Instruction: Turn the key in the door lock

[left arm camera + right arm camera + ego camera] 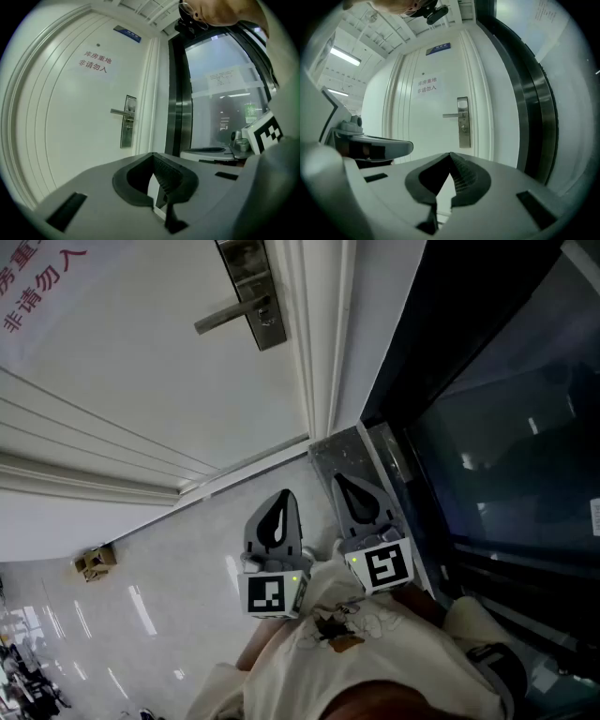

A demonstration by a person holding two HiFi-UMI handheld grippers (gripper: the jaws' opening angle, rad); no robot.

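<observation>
The white door (pixel 141 381) carries a metal lock plate (pixel 253 287) with a lever handle (pixel 225 315), seen at the top of the head view. The same lock plate (pixel 127 122) (pixel 463 123) shows straight ahead in both gripper views, some way off. Below the handle is a small keyhole spot (pixel 462 125); whether a key sits in it is too small to tell. My left gripper (pixel 284 495) (pixel 152 157) and right gripper (pixel 339 480) (pixel 450 157) are held side by side close to the person's body, pointing at the door. Both are shut and hold nothing.
A dark-framed glass wall (pixel 487 427) runs along the right of the door frame (pixel 319 334). A paper sign with red characters (pixel 37 287) is stuck on the door. A small cardboard box (pixel 94 562) lies on the glossy floor at the left.
</observation>
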